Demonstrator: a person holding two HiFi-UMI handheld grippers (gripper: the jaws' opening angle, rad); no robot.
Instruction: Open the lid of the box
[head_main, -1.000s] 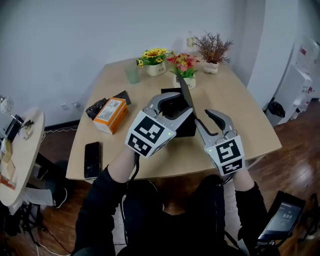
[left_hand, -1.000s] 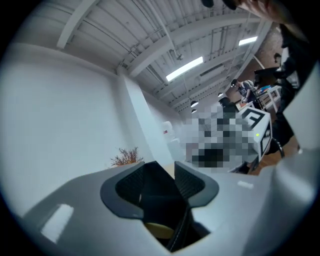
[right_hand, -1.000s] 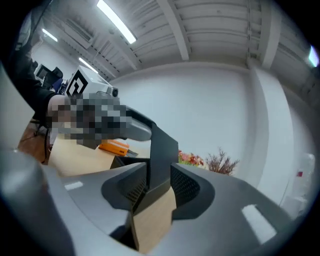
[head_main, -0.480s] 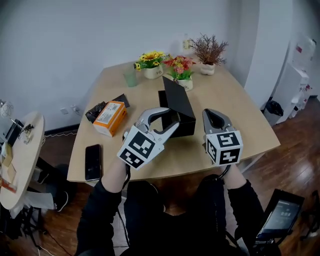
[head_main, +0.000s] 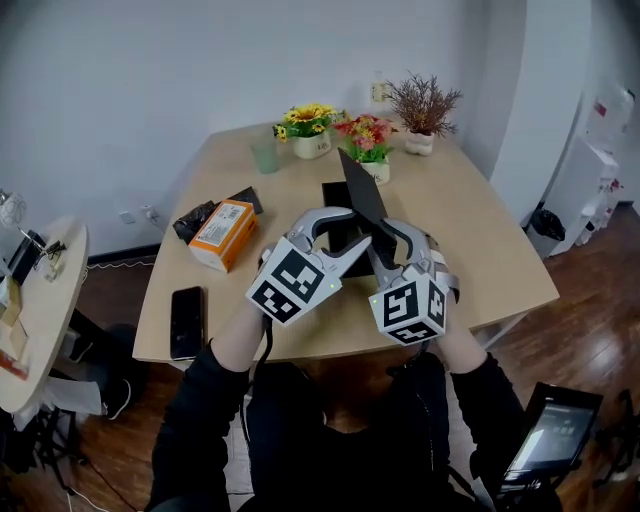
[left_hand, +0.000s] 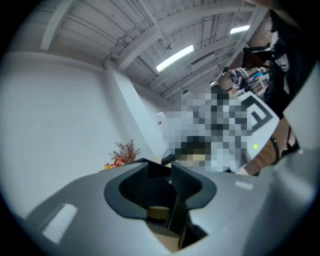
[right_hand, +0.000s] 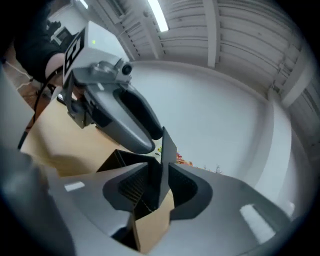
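Looking down in the head view, the right gripper (head_main: 383, 240) has come in from the box's 3 o'clock side, where it was hanging clear half a second ago. It is now meeting the lid (head_main: 362, 188) beside the left gripper (head_main: 355, 238). The black box (head_main: 335, 195) is sitting mid-counter (head_main: 470, 230), with an orange carton (head_main: 222, 230) at its 9 o'clock. Its lid is already standing steeply up toward 12 o'clock, so the opening is looking nearly finished. Both grippers are covering the box's near wall, hiding the contact points and the hinge.

In the left gripper view, the left gripper (left_hand: 172, 187) is pressing its pads together on a thin dark panel, judged to be a wall of the box (left_hand: 175, 217). It has just clamped, probably to steady the box. Which wall it is cannot be told.

In the right gripper view, the right gripper (right_hand: 161, 185) is opening its jaws. The lid's (right_hand: 166, 150) edge is standing between the pads, which are looking to be touching it on both sides. The box's open body (right_hand: 120, 160) is lying at the lid's 9 o'clock, its lower part cut off behind the jaws.
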